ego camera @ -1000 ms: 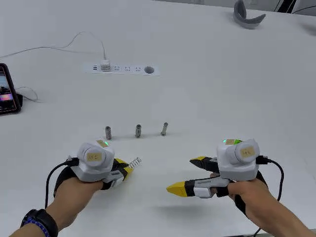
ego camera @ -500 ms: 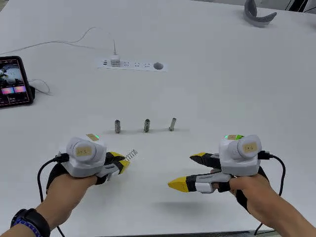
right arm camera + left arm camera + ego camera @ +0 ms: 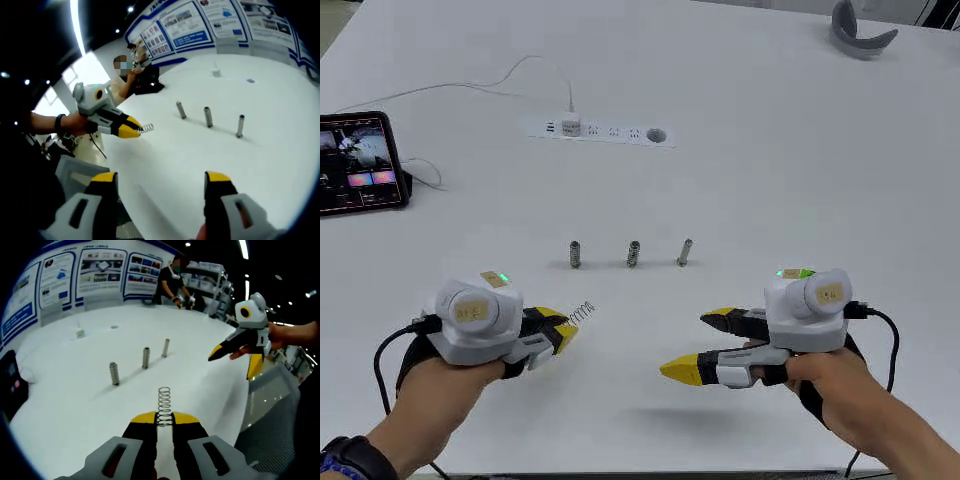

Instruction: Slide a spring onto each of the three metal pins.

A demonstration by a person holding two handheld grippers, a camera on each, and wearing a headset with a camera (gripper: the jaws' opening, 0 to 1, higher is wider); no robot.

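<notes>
Left gripper pinches a small silver coil spring at its fingers, near the pins on the white tabletop.
Right gripper fingers spread, holding nothing; the bare metal pin stands beside a spring-covered pin.

- On the white desk, the left pin, middle pin and right pin stand in 1 row near the middle, apart from each other.
- 2 of them, the left pin and the middle pin, each wear a spring; the right pin is bare.
- A white power strip lies farther back, with a plug in it and a cable trailing toward the left edge.
- A tablet lies at the left edge, screen lit.
- A grey curved band lies near the far right corner.
</notes>
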